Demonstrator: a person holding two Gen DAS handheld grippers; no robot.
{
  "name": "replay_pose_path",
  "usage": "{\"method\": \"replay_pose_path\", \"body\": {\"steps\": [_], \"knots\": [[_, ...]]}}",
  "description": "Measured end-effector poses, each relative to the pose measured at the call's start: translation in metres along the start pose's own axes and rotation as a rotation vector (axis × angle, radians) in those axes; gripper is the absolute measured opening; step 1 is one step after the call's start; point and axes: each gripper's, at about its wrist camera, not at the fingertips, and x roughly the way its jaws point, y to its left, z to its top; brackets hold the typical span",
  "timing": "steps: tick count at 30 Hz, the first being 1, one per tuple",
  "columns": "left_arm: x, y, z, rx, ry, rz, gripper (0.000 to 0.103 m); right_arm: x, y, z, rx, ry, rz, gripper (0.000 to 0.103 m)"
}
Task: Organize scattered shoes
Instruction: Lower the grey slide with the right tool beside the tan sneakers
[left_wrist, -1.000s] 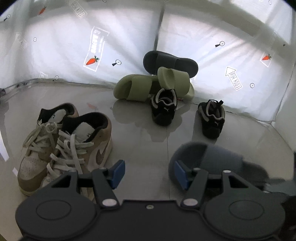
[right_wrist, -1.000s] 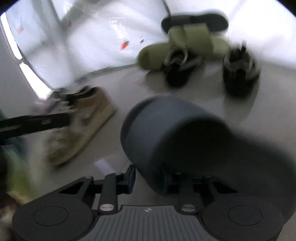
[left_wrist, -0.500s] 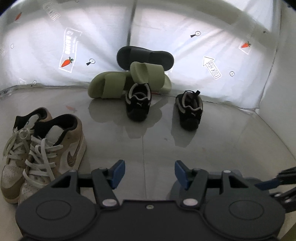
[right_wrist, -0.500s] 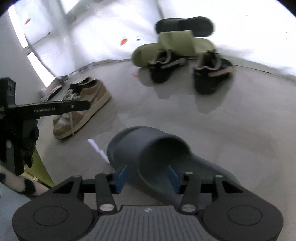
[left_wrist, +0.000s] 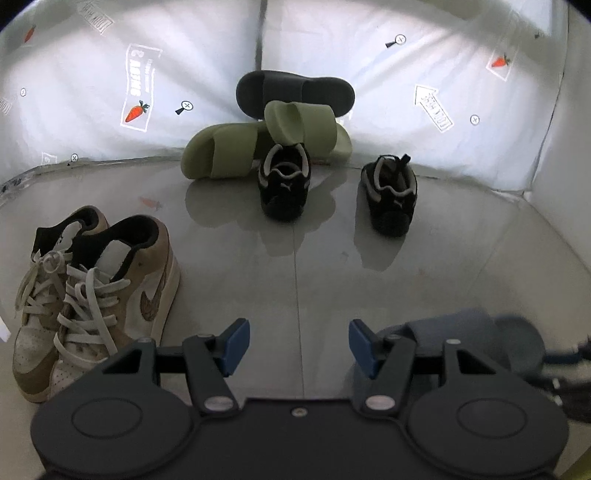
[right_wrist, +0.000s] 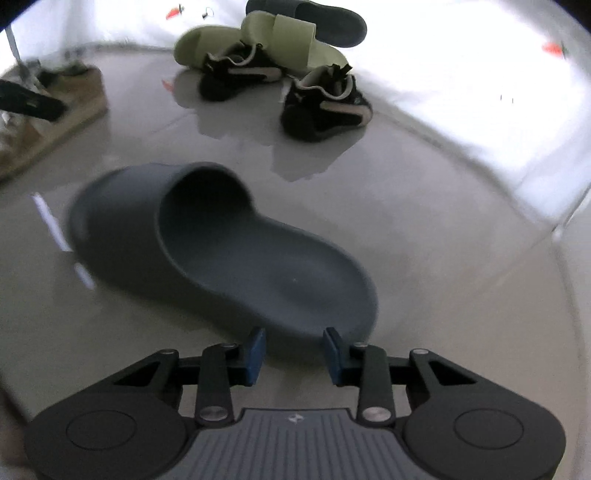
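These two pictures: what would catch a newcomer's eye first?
Probably the grey-blue slide lying on the floor just ahead of the open right gripper. Next, the tan sneakers paired neatly at the left, and the heap by the back sheet: green slides and a black slide behind two black shoes.

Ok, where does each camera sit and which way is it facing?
Left wrist: behind the open left hand-held gripper, looking across the floor at the tan sneakers, black sneakers and green slides.
Right wrist: behind the open right hand-held gripper, low over the grey slide.
Shared: grey slide, black sneakers, green slides.
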Motion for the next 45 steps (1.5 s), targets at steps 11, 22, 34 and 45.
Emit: {"method": "replay_pose_path", "body": {"steps": [11,22,34,45], "knots": [[-0.006,0.014,-0.004,-0.016,-0.002,0.076,0.06,0.031,-0.072,-0.018,1.022,-0.045,0.36,0.071],[0.005,0.037,0.003,0.009,0.146,0.166,0.061,0.064,0.001,0.04,0.766,0.008,0.459,0.069],[-0.002,0.079,0.0,-0.103,0.196,0.16,0.062,0.068,0.103,0.112,0.549,0.016,0.59,0.066],[-0.016,0.088,0.0,-0.108,0.147,0.063,0.062,0.074,0.119,0.116,0.627,-0.009,0.648,0.069]]}}
